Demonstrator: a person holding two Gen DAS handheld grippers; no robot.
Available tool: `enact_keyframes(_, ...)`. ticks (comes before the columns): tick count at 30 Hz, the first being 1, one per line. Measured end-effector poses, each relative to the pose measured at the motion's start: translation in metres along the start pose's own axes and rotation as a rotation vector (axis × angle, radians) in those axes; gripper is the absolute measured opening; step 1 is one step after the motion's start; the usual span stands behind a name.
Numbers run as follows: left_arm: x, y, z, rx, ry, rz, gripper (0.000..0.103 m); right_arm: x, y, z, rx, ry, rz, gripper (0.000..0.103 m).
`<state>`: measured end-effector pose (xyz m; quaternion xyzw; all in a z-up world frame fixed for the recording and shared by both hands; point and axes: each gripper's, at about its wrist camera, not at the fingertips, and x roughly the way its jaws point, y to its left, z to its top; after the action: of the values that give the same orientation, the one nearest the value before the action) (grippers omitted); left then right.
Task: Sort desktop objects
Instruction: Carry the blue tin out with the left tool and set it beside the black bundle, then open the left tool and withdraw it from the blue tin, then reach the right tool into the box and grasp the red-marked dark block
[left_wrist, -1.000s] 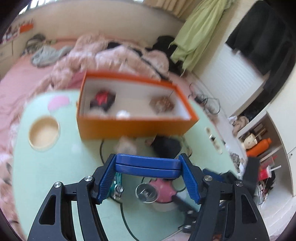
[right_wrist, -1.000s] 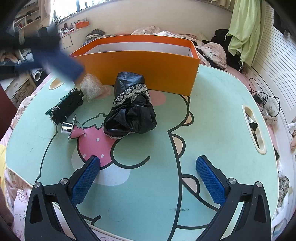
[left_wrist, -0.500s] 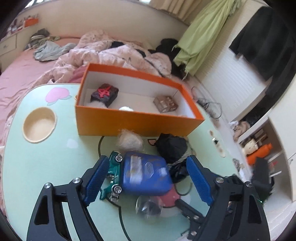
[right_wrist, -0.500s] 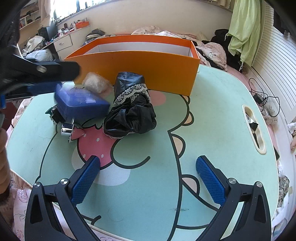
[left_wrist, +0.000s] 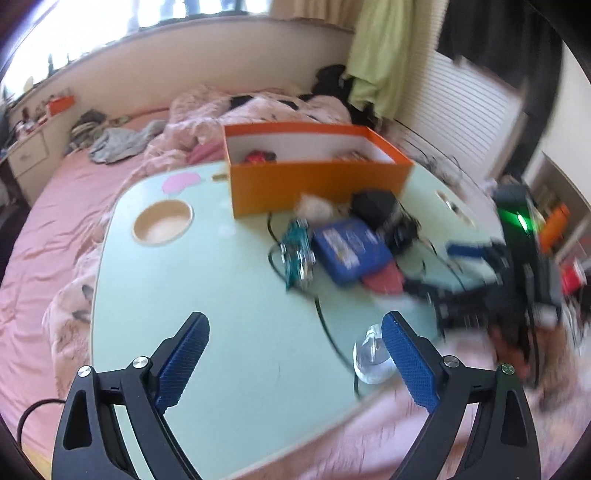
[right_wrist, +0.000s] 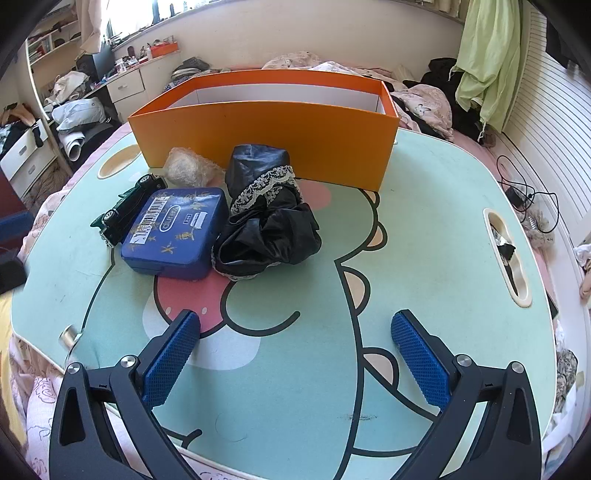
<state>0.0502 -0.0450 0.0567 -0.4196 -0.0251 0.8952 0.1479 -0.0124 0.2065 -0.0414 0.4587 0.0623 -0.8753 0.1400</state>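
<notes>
A blue flat case (right_wrist: 176, 230) lies on the green table (right_wrist: 424, 229), between a dark green toy car (right_wrist: 127, 208) and a black lace-trimmed cloth bundle (right_wrist: 267, 218). A pale fuzzy ball (right_wrist: 190, 170) sits in front of the orange box (right_wrist: 269, 136). A small shiny metal piece (right_wrist: 69, 336) lies near the table's left edge. My right gripper (right_wrist: 295, 354) is open and empty, low over the table's near part. My left gripper (left_wrist: 295, 363) is open and empty, pulled back from the case (left_wrist: 349, 249); the car (left_wrist: 297, 251), the box (left_wrist: 317, 177) and the metal piece (left_wrist: 371, 360) show there too.
The table has a round cup recess (left_wrist: 162, 223) at one end and a slot (right_wrist: 508, 258) at the other. The table stands on a bed with pink bedding (left_wrist: 55, 206). Cables (right_wrist: 524, 194) lie beside a white radiator. The right gripper's black body (left_wrist: 491, 291) shows blurred in the left view.
My left gripper let go of the blue case, which dropped onto the table beside the car, then drew back and away. The metal piece moved toward the table edge. My right gripper stayed still.
</notes>
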Motion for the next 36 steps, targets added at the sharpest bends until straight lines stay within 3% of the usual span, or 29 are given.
enact_keyframes(4, 0.006, -0.019, -0.024, 0.097, 0.044, 0.017, 0.094, 0.0, -0.001, 0.001, -0.001, 0.0, -0.001, 0.103)
enact_keyframes(8, 0.032, -0.033, -0.032, 0.119, 0.081, 0.031, 0.08, 0.0, 0.0, 0.0, 0.0, 0.0, 0.0, 0.103)
enact_keyframes(20, 0.066, -0.045, -0.005, 0.053, -0.04, 0.103, 0.078, -0.002, -0.007, 0.001, 0.026, -0.008, -0.012, 0.103)
enact_keyframes(22, 0.064, -0.044, -0.01, 0.046, -0.067, 0.115, 0.08, -0.004, -0.014, 0.001, 0.053, -0.022, 0.007, 0.103)
enact_keyframes(24, 0.063, -0.04, -0.017, 0.024, -0.091, 0.151, 0.103, -0.009, -0.022, -0.001, 0.097, -0.048, 0.045, 0.103)
enact_keyframes(31, 0.064, -0.033, -0.018, -0.009, -0.11, 0.166, 0.103, -0.02, -0.037, -0.003, 0.198, -0.118, 0.089, 0.102)
enact_keyframes(36, 0.065, -0.032, -0.02, -0.007, -0.119, 0.162, 0.103, -0.025, -0.025, 0.001, 0.145, -0.144, 0.082, 0.087)
